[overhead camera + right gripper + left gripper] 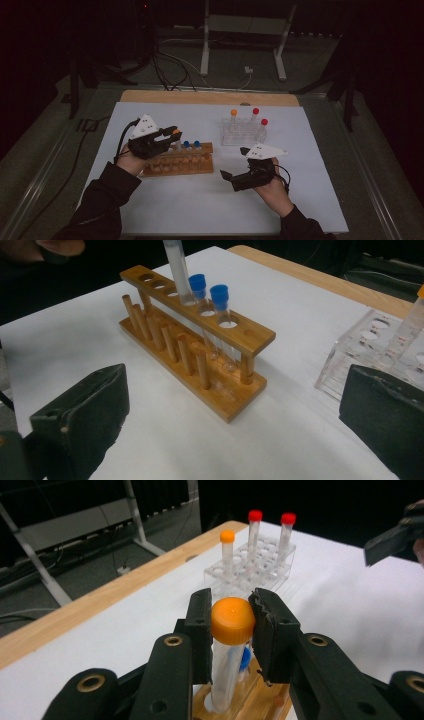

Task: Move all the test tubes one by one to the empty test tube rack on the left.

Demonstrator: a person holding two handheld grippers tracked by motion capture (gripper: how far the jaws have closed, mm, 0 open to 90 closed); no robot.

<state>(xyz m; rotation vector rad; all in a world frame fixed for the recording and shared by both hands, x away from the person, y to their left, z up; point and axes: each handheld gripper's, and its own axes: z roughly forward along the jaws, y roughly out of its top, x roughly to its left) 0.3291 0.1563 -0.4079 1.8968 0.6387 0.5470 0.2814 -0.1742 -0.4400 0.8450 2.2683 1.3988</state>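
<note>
Jaws of left gripper clamped on orange-capped tube, right gripper wide open, empty; next, lowering straight into wooden rack hole probably.

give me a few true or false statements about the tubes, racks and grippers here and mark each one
1. The left gripper is shut on the orange-capped tube. True.
2. That tube lies flat on the white sheet. False: it stands upright, its lower end in a hole of the wooden rack.
3. Two blue-capped tubes stand in the wooden rack. True.
4. The clear rack holds three red-capped tubes. False: it holds one orange-capped and two red-capped.
5. The right gripper holds a blue-capped tube. False: its jaws are open with nothing between them, over the white sheet.
</note>
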